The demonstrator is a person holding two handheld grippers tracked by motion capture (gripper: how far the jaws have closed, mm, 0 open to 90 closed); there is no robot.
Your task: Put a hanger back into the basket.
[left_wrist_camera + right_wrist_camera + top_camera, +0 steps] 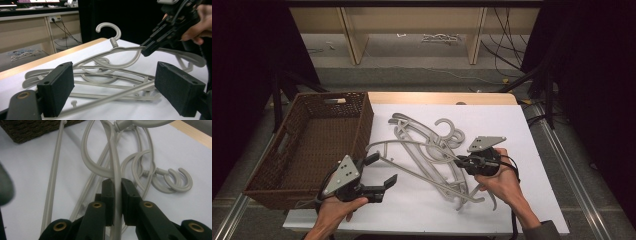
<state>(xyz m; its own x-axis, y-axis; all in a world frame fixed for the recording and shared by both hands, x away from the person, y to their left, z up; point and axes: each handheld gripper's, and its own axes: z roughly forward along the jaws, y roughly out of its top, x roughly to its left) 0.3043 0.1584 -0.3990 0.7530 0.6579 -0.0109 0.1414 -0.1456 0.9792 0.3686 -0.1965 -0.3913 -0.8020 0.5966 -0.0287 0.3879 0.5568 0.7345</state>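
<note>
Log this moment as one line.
right gripper: shut on hanger | left gripper: open, bar between fingers | basket: left of pile

Overhead view; tong cameras close on hangers (427,150).

Right hand-held gripper (117,195): black jaws clamped on thin grey hanger (113,157) arm. Tangled spare hangers (147,170) behind on white bench (30,177); hooks at right. Wicker basket (32,127) corner top left.
</note>
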